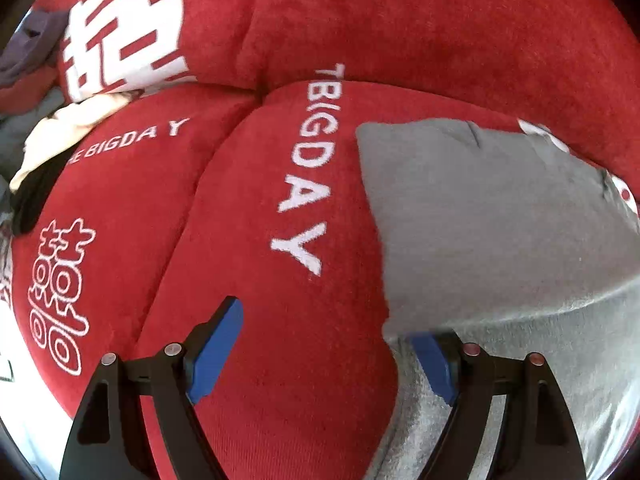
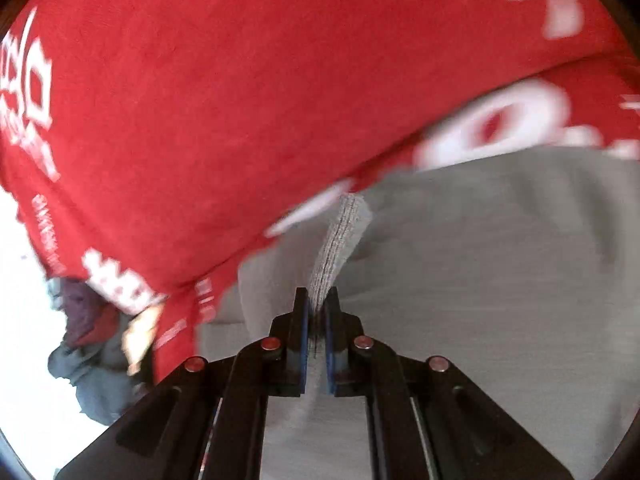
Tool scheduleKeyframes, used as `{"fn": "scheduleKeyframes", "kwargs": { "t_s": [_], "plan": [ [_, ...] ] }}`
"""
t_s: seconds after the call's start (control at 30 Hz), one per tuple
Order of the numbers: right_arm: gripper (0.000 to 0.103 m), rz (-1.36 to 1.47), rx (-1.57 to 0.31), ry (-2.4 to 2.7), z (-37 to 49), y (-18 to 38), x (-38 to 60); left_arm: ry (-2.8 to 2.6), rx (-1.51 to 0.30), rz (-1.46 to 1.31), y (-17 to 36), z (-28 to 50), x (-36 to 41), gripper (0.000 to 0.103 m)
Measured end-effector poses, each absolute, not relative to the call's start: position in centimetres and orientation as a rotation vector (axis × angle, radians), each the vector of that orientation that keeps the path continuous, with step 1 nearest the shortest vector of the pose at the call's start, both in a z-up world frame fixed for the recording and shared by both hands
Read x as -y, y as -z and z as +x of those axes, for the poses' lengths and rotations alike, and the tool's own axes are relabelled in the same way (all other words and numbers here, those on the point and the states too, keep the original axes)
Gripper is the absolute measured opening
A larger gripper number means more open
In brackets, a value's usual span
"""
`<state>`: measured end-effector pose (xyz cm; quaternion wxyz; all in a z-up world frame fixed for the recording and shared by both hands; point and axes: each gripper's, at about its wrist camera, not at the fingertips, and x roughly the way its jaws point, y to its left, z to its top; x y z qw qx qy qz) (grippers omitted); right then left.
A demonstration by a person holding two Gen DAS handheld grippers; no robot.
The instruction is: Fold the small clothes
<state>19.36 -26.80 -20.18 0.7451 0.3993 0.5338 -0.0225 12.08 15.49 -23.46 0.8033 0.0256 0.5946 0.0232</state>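
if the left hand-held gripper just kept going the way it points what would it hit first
Most likely the plush red blanket with white lettering: it fills the gap between the open left hand-held gripper. The grey knit garment lies just beside it.

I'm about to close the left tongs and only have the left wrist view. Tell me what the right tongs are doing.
Observer: The right tongs are shut on a fold of the grey cloth.
Operator: Say where the fold runs.
Observer: It stands up as a ridge from the pads toward the red blanket.
Operator: Report anything else there.
Observer: A clothes pile lies at the left, beyond the blanket's edge.
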Motion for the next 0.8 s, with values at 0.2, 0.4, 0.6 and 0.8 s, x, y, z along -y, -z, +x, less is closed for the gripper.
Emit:
{"fn": "scheduleKeyframes", "kwargs": {
  "t_s": [0.2,0.4,0.6,0.8],
  "plan": [
    [0.008,1.016,-1.208,0.143,14.6,24.6,30.6,0.058,-1.338,0.138,21.3,9.8,-16.0,0.083],
    [0.034,1.052,-1.186,0.118,15.1,24.3,29.9,0.027,-1.286,0.045,19.5,13.2,-16.6,0.083],
    [0.038,1.036,-1.237,0.124,15.9,24.0,29.3,0.0,-1.277,0.207,23.1,14.7,-14.6,0.083],
    [0.04,1.052,-1.228,-0.013,13.6,21.4,25.3,-0.152,-1.329,0.097,22.7,15.4,-21.8,0.083]
  ]
}}
